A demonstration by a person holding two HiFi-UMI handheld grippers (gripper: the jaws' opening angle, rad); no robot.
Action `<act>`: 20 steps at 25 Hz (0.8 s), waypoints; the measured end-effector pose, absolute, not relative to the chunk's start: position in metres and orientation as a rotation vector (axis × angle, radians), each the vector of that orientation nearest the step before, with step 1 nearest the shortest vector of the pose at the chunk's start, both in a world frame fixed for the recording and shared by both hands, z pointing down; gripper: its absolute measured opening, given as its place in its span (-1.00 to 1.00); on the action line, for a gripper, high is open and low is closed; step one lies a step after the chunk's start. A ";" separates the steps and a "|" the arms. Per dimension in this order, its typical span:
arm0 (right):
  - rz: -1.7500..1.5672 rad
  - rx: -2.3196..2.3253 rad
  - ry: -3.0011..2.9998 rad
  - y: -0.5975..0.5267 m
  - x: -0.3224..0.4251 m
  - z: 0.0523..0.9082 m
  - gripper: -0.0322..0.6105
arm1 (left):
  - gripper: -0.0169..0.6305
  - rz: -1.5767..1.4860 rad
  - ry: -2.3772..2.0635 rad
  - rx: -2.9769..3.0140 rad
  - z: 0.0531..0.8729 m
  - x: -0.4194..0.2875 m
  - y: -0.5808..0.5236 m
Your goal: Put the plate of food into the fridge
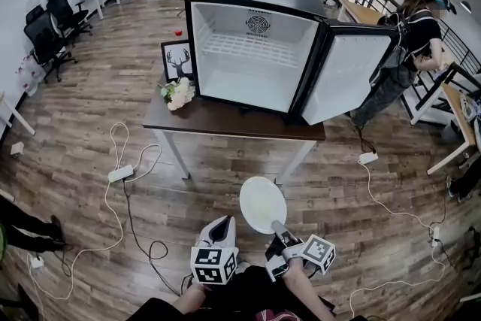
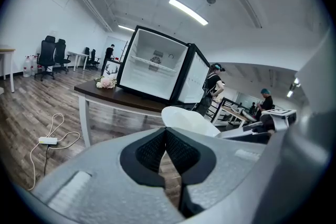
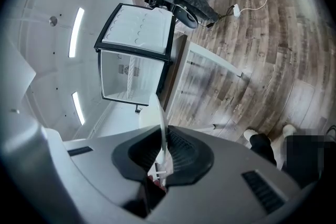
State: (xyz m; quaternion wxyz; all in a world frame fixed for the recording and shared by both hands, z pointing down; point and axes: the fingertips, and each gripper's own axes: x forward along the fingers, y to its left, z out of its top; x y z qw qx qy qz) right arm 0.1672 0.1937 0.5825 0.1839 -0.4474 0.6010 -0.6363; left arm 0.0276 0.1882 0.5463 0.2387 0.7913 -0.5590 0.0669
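1. Head view: The fridge [image 1: 255,49] stands on a dark table [image 1: 225,120] at the far side, its door [image 1: 342,75] swung out to the right. The plate [image 1: 262,204] is near the person, well short of the table, pinched at its near rim by the right gripper [image 1: 278,228]. No food can be made out on it. The left gripper [image 1: 220,228] hangs just left of it, carrying nothing. Cables [image 1: 124,173] trail over the floor on the way, so a foot could catch one and jolt the plate.

2. Left gripper view: The left gripper [image 2: 166,131] has its pads drawn together with nothing between them. The plate [image 2: 189,119] floats to the right, the open fridge [image 2: 155,68] beyond. With no support from this side, the whole weight hangs on one pinch.

3. Right gripper view: The right gripper [image 3: 160,139] is clamped narrowly on the plate [image 3: 161,123], seen edge-on. A thin, smooth rim may pivot or slip, and it could also knock the fridge [image 3: 134,68] frame on entry.
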 end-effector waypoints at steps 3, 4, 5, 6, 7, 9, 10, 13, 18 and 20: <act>-1.790 -1.243 1.684 0.174 0.158 0.581 -0.77 | -0.92 0.209 -1.515 2.181 0.546 0.022 0.169; -1.789 -1.236 1.681 0.166 0.155 0.581 -0.77 | -0.92 0.211 -1.513 2.185 0.544 0.020 0.162; -1.788 -1.233 1.681 0.159 0.152 0.582 -0.77 | -0.92 0.211 -1.512 2.189 0.544 0.018 0.155; -1.789 -1.236 1.685 0.152 0.149 0.582 -0.77 | -0.92 0.211 -1.510 2.192 0.544 0.016 0.147; -1.790 -1.241 1.690 0.144 0.146 0.582 -0.77 | -0.92 0.214 -1.506 2.193 0.545 0.014 0.139; -1.790 -1.240 1.692 0.130 0.140 0.582 -0.77 | -0.92 0.229 -1.486 2.195 0.549 0.011 0.124; -1.788 -1.240 1.686 0.124 0.138 0.582 -0.77 | -0.92 0.236 -1.475 2.199 0.551 0.010 0.117; -1.782 -1.242 1.659 0.102 0.132 0.580 -0.77 | -0.92 0.238 -1.453 2.221 0.550 0.005 0.092; -1.763 -1.272 1.648 0.067 0.120 0.577 -0.77 | -0.92 0.234 -1.432 2.238 0.547 -0.010 0.052; -1.762 -1.271 1.632 0.057 0.113 0.577 -0.77 | -0.92 0.235 -1.427 2.245 0.546 -0.016 0.041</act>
